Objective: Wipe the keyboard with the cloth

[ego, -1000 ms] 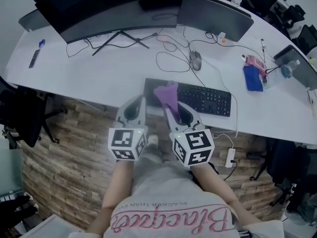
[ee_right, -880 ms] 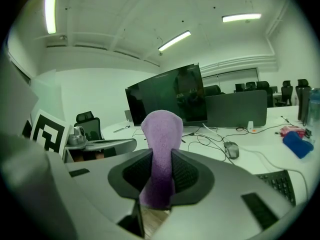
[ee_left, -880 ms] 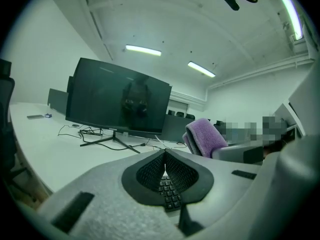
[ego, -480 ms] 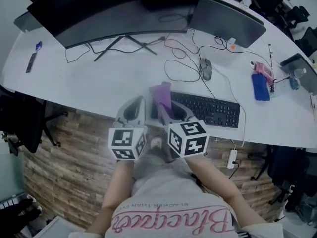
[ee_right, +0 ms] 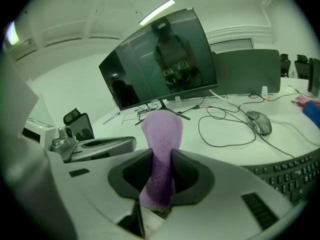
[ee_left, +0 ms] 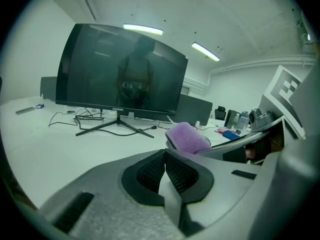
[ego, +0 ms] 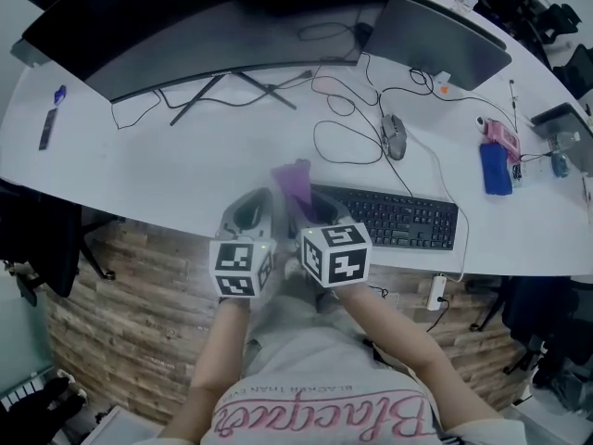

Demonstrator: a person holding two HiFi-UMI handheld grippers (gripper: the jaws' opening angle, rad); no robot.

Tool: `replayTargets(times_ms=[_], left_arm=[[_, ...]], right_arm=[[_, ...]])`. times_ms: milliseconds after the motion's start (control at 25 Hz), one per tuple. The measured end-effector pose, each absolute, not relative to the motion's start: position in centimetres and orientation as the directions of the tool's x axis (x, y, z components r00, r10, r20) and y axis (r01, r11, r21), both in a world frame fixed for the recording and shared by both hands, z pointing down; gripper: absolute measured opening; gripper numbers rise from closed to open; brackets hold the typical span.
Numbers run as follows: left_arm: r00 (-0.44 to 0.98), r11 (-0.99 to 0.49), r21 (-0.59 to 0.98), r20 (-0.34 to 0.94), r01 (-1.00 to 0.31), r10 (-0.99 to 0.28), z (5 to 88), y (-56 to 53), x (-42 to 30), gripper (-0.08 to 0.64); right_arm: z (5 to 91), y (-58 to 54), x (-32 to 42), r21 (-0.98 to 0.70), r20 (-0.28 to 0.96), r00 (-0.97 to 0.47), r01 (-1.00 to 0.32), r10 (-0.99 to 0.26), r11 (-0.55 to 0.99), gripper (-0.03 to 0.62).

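Purple cloth (ee_right: pixel 161 134) (upright), seemingly beside black keyboard (ego: pixel 398 219), left end

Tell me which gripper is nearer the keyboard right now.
Right. The right gripper, holding the purple cloth, is at the left end of the keyboard. The left gripper sits beside it, farther left, off the keyboard.

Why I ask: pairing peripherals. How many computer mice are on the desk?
1. The mouse lies on the white desk, beyond the keyboard; another could be hidden behind the monitors.
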State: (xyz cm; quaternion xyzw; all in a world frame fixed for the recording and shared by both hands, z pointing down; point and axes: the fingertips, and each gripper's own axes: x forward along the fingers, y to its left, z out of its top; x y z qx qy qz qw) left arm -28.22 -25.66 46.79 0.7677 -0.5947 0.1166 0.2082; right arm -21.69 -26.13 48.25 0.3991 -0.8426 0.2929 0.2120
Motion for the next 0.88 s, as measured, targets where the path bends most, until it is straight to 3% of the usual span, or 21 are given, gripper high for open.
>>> replayTargets(times_ms=[880], left_arm=[[0.26, -0.185, 0.196, 0.504, -0.963, -0.823, 50.8, -26.6, -27.8, 0.006]], right_arm=[[53.0, -28.3, -20.7, -0.331, 0.648, -0.567, -0.811, -0.509, 0.482, 0.092]])
